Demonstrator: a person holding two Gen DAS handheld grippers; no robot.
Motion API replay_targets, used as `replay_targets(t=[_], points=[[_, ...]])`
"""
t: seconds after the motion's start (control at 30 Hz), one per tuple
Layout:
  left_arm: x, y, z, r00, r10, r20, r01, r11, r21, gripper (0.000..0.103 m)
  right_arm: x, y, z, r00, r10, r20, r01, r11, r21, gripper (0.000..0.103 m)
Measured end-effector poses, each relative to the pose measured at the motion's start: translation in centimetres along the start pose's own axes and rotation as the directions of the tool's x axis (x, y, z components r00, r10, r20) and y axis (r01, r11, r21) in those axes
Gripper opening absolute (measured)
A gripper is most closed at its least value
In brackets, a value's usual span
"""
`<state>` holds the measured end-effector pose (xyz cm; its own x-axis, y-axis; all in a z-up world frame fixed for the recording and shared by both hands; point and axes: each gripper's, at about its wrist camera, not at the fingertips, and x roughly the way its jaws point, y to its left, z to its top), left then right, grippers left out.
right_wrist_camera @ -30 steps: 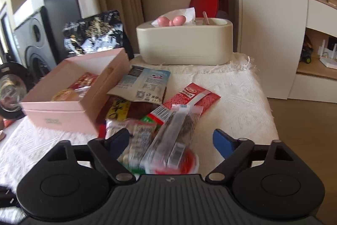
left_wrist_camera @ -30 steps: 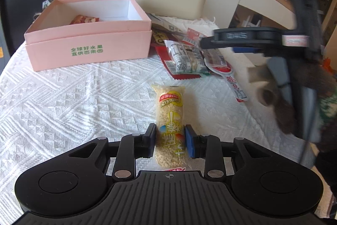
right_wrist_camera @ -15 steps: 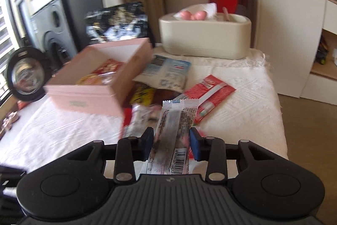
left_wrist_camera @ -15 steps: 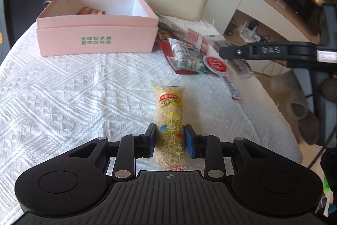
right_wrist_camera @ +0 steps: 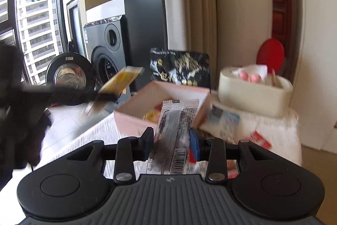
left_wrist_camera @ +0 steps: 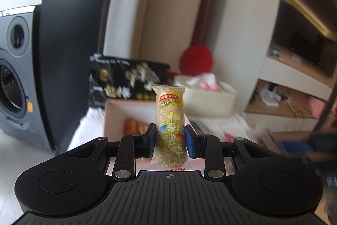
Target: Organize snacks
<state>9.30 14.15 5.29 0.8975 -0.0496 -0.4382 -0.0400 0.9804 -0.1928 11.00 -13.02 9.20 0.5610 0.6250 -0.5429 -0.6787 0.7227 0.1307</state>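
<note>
My left gripper is shut on a yellow grain snack bar and holds it upright in the air in front of the pink box. In the right wrist view the same bar shows blurred at the left, above the table. My right gripper is shut on a clear-and-grey wrapped snack bar lifted near the open pink box, which holds a few snacks.
A black snack bag stands behind the box. A cream tissue holder sits at the back right. Loose packets lie on the white tablecloth. Speakers stand left of the table.
Both grippers have lifted their snack bars off the table and moved toward the pink box. The right gripper closed on its bar between the earliest frame and half a second ago.
</note>
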Motion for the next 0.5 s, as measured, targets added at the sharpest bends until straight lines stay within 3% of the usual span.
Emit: replay_targets(t=[0.07,0.13,0.2,0.27,0.37,0.5], points=[[3.3,1.3,1.5,1.0,0.007,-0.01,-0.007,1.0,-0.028,0.034,1.6,0.2,0.9,1.0,-0.001,0.003,0.001,1.0,-0.003,0.036],[7.6,3.2,1.9,0.996,-0.017,-0.086,0.008,0.995,-0.102,0.034,3.3,0.1,1.6,1.0,-0.005,-0.008,0.005,1.0,0.004,0.036],[12.4,5.5,1.2,0.974,-0.05,-0.22,0.004,0.978,-0.207,0.034,5.0,-0.1,2.0,1.0,-0.012,-0.024,0.012,1.0,0.014,0.036],[15.3,6.4,0.1,0.958,-0.025,-0.285,-0.037,0.977,-0.21,0.033,6.6,-0.4,2.2,0.998,-0.029,-0.048,0.03,0.999,0.019,0.036],[15.4,6.2,-0.8,0.964,0.038,-0.264,-0.077,0.987,-0.14,0.034,9.2,-1.1,2.3,0.995,-0.054,-0.085,0.056,0.998,0.02,0.036],[12.6,5.9,-0.2,0.984,0.032,-0.173,-0.047,0.995,-0.084,0.034,13.3,-1.7,3.0,0.989,-0.077,-0.124,0.079,0.997,0.015,0.036]])
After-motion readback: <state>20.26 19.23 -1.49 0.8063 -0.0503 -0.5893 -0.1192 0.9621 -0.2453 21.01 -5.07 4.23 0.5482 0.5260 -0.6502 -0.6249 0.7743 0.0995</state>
